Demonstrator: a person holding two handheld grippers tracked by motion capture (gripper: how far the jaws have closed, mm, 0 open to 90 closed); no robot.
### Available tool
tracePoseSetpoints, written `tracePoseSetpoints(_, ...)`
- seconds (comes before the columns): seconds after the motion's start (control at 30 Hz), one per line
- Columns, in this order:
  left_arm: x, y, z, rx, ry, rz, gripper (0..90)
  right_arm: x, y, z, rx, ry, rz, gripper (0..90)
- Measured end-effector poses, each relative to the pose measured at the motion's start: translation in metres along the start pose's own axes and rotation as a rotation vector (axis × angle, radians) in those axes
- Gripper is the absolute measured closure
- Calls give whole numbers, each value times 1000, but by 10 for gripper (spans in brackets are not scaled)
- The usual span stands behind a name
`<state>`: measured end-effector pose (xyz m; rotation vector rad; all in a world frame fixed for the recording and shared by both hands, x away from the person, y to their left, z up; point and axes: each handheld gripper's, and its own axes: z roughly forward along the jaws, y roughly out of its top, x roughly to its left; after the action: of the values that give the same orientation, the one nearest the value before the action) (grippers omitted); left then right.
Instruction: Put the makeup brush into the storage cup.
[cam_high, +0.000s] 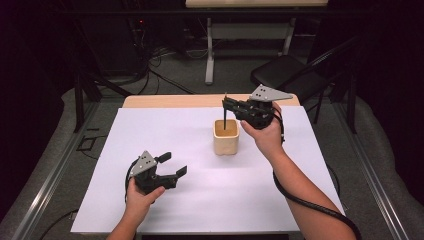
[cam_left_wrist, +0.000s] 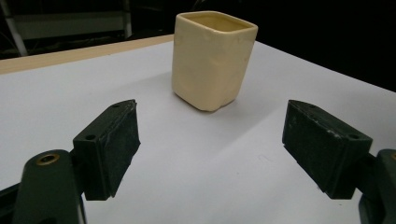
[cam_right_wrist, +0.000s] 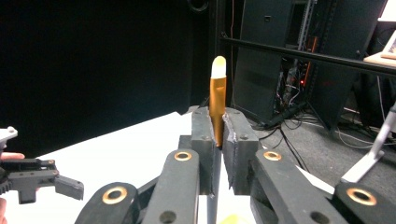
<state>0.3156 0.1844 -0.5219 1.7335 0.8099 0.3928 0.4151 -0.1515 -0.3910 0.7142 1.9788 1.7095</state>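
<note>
Hands first: we see the person's right hand (cam_high: 266, 134) raised over the desk, holding the right tool (cam_high: 226, 105) level above the cream square ceramic cup (cam_high: 226, 136), its jaws pressed tight on a slim pencil with an orange-gold shaft and pale tip (cam_right_wrist: 217, 100). In the high view the pencil hangs upright from the jaws, its lower end at the cup's open mouth; we cannot tell whether it touches the rim. The left hand (cam_high: 140, 196) sits low near the desk's front edge, and the left tool (cam_high: 172, 164) points toward the cup with its jaws spread wide and nothing between them. The cup stands upright near the middle of the desk, a little toward the far side, well apart from the left tool, with bare surface all around it. A white sheet (cam_high: 165, 135) covers the desk, leaving a strip of light wood (cam_high: 165, 101) at the far edge. Beyond it we see grey floor, a dark folding chair (cam_high: 285, 72), cables, and a dark backdrop.
</note>
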Motion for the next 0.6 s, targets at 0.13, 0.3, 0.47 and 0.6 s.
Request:
tracePoseSetpoints(0.13, 1, 0, 0, 6, 11, -1, 184, -3, -5, -1, 2, -14, 8, 837)
tracePoseSetpoints(0.3, 0, 1, 0, -5, 19, -9, 184, -6, -10, -1, 10, -23, 13, 837)
tracePoseSetpoints(0.47, 0, 2, -3, -22, 16, -3, 186, -7, -16, -1, 14, -30, 21, 837)
tracePoseSetpoints(0.6, 0, 1, -2, -19, 17, 0, 188, -9, -21, 0, 16, -40, 28, 837)
